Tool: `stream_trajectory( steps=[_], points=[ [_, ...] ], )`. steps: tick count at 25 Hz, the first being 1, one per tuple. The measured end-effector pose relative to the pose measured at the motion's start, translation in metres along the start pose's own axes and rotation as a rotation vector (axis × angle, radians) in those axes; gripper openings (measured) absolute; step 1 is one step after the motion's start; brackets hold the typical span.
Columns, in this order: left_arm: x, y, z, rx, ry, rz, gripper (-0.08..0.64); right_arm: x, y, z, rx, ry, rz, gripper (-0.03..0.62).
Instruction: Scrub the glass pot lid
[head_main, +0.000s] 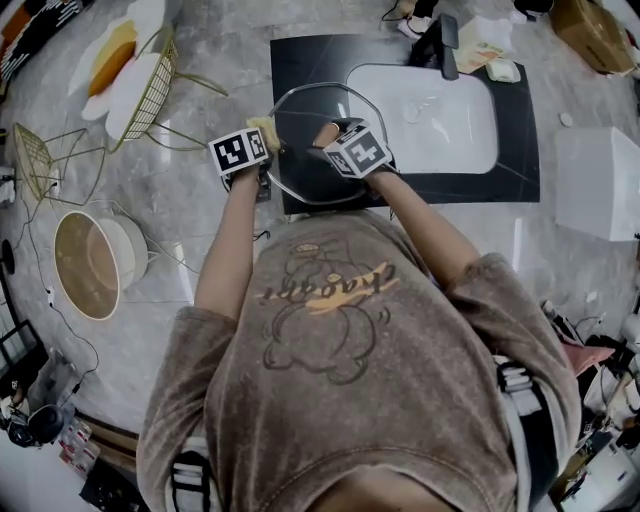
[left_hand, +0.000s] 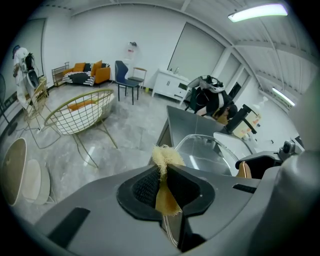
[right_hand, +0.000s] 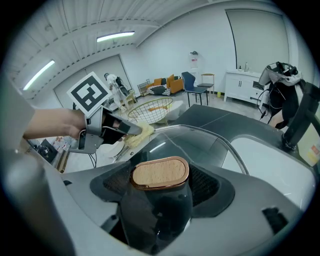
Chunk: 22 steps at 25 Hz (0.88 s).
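Right gripper (right_hand: 161, 187) is clamping the round glass pot lid (right_hand: 205, 145) by its wooden knob (right_hand: 160, 172); left gripper (left_hand: 162, 185) is pinching frayed yellow cloth (left_hand: 167, 157) against the rim.

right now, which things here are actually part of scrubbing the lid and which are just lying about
In use:
- glass pot lid, held by its wooden knob in the right gripper
- yellow scrub pad, pinched in the left gripper, at the lid's rim

Lying about:
- wire chair
- pump bottle by the sink
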<state>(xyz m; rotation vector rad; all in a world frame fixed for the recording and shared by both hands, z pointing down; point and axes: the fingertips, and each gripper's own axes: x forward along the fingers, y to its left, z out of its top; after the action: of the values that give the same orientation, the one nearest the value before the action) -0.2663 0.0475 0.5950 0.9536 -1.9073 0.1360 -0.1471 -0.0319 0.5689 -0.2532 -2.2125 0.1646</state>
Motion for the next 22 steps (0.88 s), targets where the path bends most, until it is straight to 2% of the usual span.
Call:
stream_trajectory(
  steps=[7, 12, 17, 22],
  points=[
    [0.021, -0.014, 0.027, 0.106, 0.016, 0.0, 0.054, 0.0, 0.001, 0.002, -0.006, -0.005, 0.004, 0.362],
    [0.039, -0.034, 0.048, 0.234, 0.028, -0.011, 0.054, -0.001, 0.001, 0.002, -0.002, -0.01, 0.004, 0.362],
    [0.057, -0.057, 0.067, 0.406, 0.045, -0.027, 0.054, -0.001, 0.001, 0.003, -0.009, -0.008, 0.009, 0.362],
    [0.073, -0.085, 0.079, 0.543, 0.044, -0.094, 0.054, -0.001, 0.001, 0.003, -0.014, -0.013, 0.013, 0.362]
  ],
)
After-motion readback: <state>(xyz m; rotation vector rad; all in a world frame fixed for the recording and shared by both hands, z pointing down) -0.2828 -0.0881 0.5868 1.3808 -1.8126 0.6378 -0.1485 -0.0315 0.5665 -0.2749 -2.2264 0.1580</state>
